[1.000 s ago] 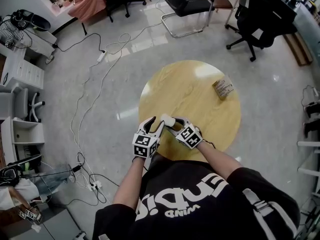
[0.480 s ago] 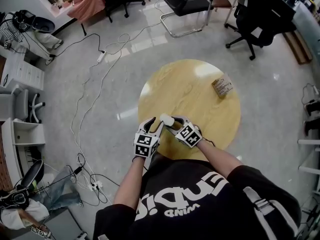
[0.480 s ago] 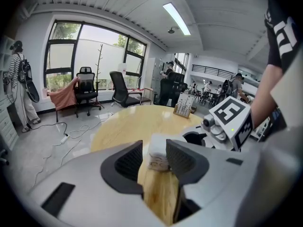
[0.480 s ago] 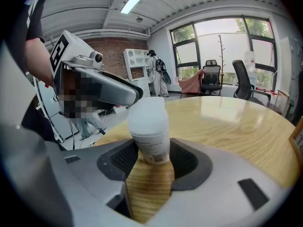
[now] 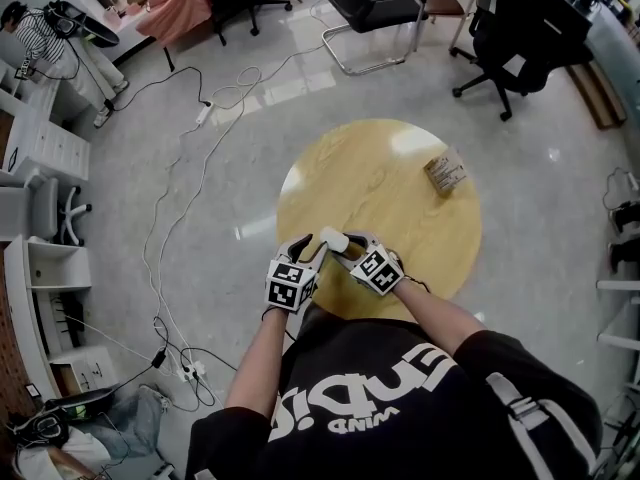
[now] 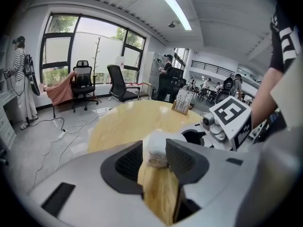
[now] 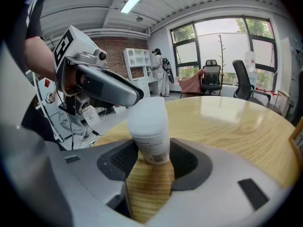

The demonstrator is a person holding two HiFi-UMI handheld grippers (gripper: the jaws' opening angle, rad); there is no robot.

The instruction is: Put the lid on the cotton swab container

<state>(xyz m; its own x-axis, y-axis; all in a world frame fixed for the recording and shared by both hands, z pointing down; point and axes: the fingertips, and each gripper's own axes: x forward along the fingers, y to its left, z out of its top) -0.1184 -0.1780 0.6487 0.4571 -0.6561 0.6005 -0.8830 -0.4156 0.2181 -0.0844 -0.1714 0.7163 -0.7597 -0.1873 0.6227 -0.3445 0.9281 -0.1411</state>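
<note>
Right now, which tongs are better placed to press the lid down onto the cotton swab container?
Probably left. The left tongs grip the translucent white plastic lid, while the right tongs clamp the labelled white cotton swab container by its body, steadying it.

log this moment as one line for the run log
left gripper: shut on lid | right gripper: shut on container | lid: atop container, full seating unclear

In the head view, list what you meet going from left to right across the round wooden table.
left claw → white plastic cotton swab container → right claw → small brown box
</note>
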